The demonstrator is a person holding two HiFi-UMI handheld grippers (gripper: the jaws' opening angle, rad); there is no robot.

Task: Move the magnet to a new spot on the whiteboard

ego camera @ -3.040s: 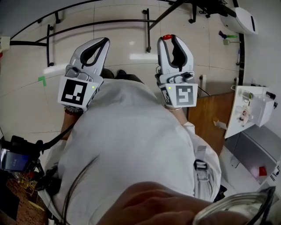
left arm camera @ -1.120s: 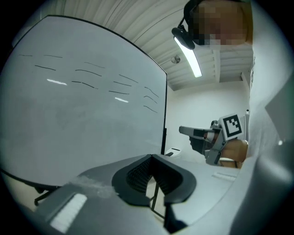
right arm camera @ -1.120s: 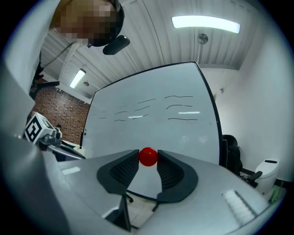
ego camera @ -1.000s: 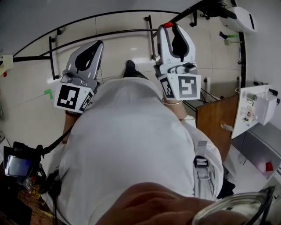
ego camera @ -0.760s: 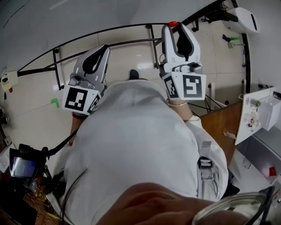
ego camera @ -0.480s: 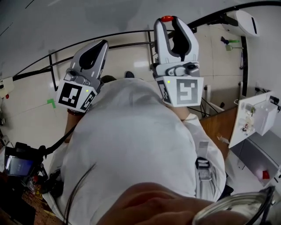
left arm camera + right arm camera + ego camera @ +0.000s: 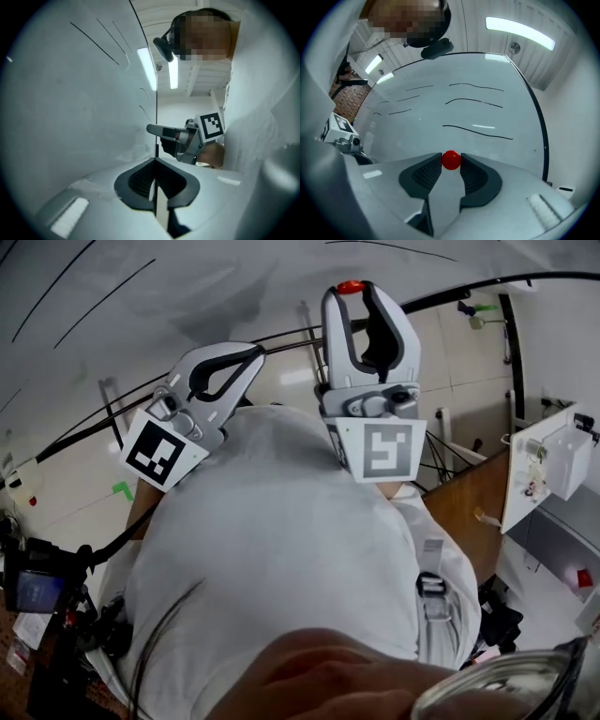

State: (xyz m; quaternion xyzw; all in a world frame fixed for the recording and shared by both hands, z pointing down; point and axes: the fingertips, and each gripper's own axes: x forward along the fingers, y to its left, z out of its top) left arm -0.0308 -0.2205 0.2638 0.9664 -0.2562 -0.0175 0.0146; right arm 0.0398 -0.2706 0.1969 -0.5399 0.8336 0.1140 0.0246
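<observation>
A small round red magnet (image 7: 451, 160) sits clamped at the tips of my right gripper (image 7: 451, 161), just in front of the whiteboard (image 7: 454, 89), which carries several thin black pen strokes. From the head view the same magnet (image 7: 351, 286) shows as a red dot at the top of the right gripper (image 7: 356, 292), raised against the whiteboard (image 7: 141, 306). My left gripper (image 7: 251, 354) is lower and to the left, jaws together with nothing held. In the left gripper view its jaws (image 7: 154, 176) meet beside the board, and the right gripper (image 7: 183, 138) shows beyond.
The whiteboard's dark frame edge (image 7: 487, 287) curves along the right. A brown board (image 7: 464, 512) and a white box (image 7: 553, 460) stand at the right on the tiled floor. A black device (image 7: 33, 587) hangs at the person's left side.
Both grippers have risen from over the floor tiles up against the whiteboard. The right gripper kept the red magnet in its tips throughout; the left stayed closed.
</observation>
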